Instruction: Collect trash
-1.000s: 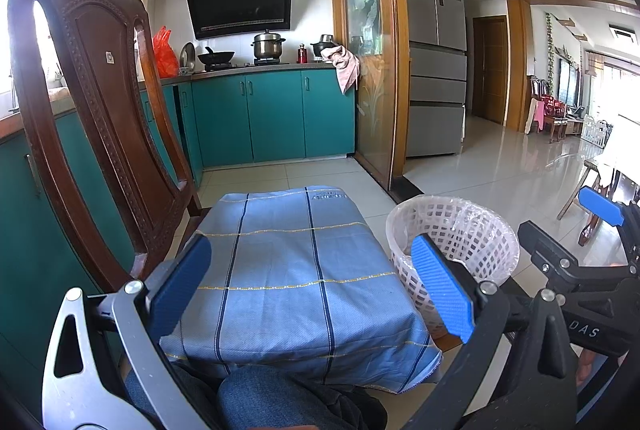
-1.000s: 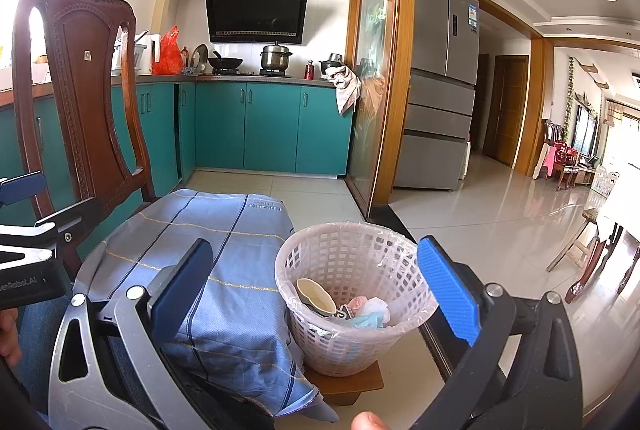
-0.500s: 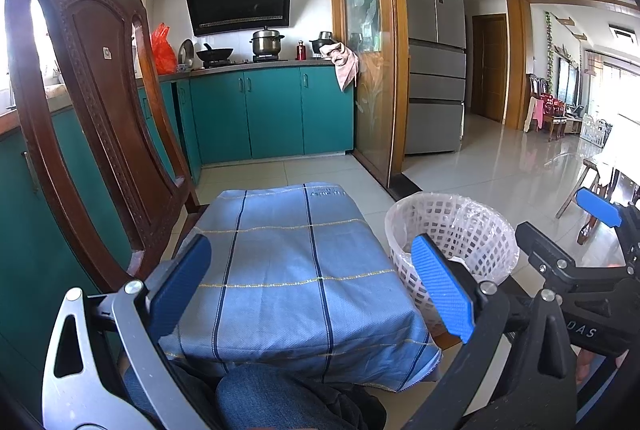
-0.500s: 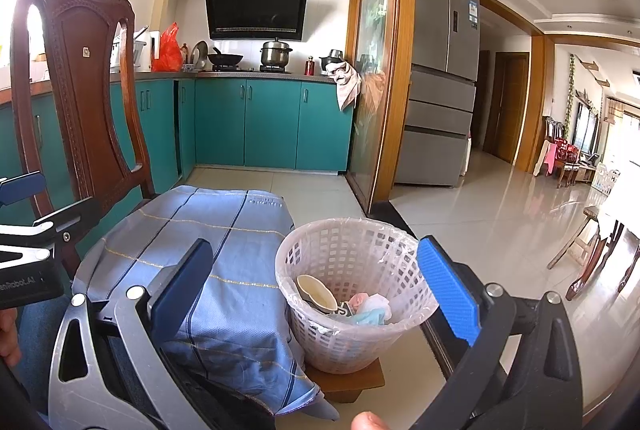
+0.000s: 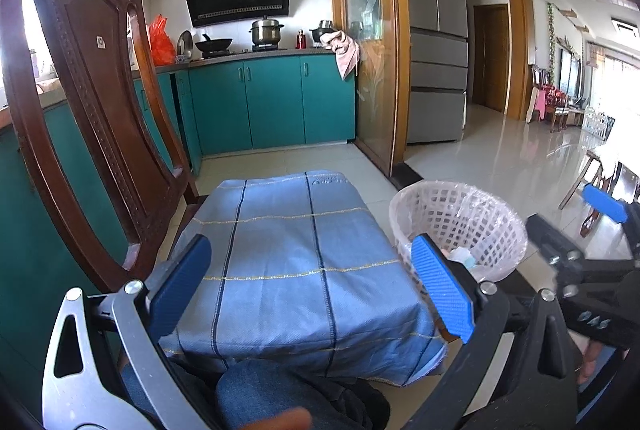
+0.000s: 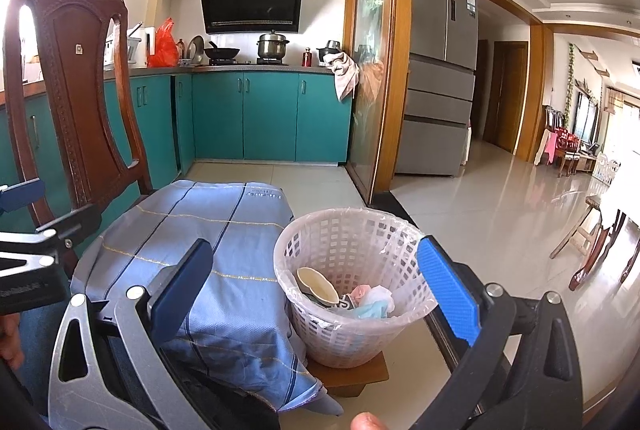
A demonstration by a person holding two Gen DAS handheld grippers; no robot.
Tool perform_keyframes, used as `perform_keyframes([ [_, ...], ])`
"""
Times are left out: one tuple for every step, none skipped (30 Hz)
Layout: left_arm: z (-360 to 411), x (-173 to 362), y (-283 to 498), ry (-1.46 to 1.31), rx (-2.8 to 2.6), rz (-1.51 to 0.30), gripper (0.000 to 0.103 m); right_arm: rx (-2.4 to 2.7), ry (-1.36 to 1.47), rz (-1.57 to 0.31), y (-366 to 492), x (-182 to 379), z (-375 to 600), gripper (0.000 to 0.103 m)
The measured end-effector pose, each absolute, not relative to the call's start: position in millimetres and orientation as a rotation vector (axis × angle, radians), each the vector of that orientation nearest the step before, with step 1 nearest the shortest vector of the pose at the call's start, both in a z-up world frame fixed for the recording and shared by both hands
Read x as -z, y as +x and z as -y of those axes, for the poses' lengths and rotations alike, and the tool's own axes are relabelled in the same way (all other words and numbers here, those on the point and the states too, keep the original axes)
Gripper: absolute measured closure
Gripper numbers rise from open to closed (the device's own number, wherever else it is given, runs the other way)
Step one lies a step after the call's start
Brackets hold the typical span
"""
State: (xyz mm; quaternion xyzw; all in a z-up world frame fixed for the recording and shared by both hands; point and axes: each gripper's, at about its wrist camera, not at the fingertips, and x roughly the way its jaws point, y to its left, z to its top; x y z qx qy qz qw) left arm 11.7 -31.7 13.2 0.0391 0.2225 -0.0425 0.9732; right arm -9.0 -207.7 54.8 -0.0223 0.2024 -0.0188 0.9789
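Note:
A white lattice basket with a clear liner stands on the floor beside a surface draped in a blue striped cloth. Inside it lie a cream paper cup and crumpled pink, white and blue wrappers. My right gripper hovers open, short of and above the basket, holding nothing. My left gripper is open over the near part of the blue cloth, also holding nothing, with the basket to its right. No loose trash shows on the cloth.
A carved wooden chair rises at the left of the cloth. The basket rests on a low wooden block. A person's denim knee is at the bottom. Teal cabinets, a glass door frame and tiled floor lie beyond.
Both views have shifted only slightly, so the cloth and basket sit a little higher in frame. Both grippers stay equally open with nothing taken or let go.

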Motion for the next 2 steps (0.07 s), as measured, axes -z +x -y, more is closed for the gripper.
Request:
perform_keyframes([
  [30.9, -8.1, 18.4, 0.093, 0.074, -0.456, 0.003, 0.034, -0.035, -0.401, -9.7, -56.3, 208.7, 0.003],
  [30.1, -3.7, 24.3, 0.106, 0.058, -0.465, 0.003, 0.018, -0.016, -0.371, -14.0, -61.2, 209.4, 0.003],
])
